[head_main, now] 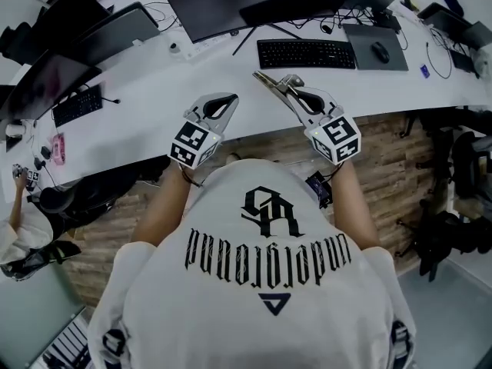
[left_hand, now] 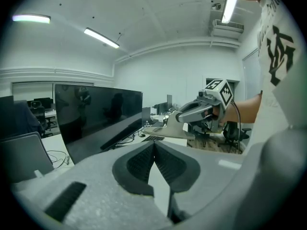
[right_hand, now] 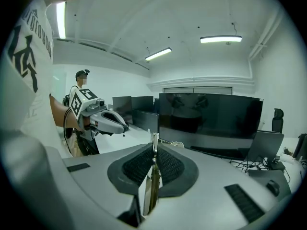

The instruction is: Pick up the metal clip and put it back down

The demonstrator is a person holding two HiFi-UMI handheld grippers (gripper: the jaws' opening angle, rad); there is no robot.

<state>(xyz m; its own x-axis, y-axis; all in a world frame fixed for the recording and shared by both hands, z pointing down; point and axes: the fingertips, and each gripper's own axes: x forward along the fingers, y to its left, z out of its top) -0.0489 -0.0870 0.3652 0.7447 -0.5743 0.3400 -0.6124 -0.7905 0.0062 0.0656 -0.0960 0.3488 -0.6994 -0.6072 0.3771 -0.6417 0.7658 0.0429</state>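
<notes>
Right tool clamped on metal clip; clip upright between pads, held clear above white tabletop near front edge. Left tool closed, empty, just beside right.

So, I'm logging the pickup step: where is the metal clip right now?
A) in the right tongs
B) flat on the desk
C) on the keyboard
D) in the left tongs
A: the right gripper view shows the metal clip pinched between the right tongs; the left tongs are shut and empty.
</notes>
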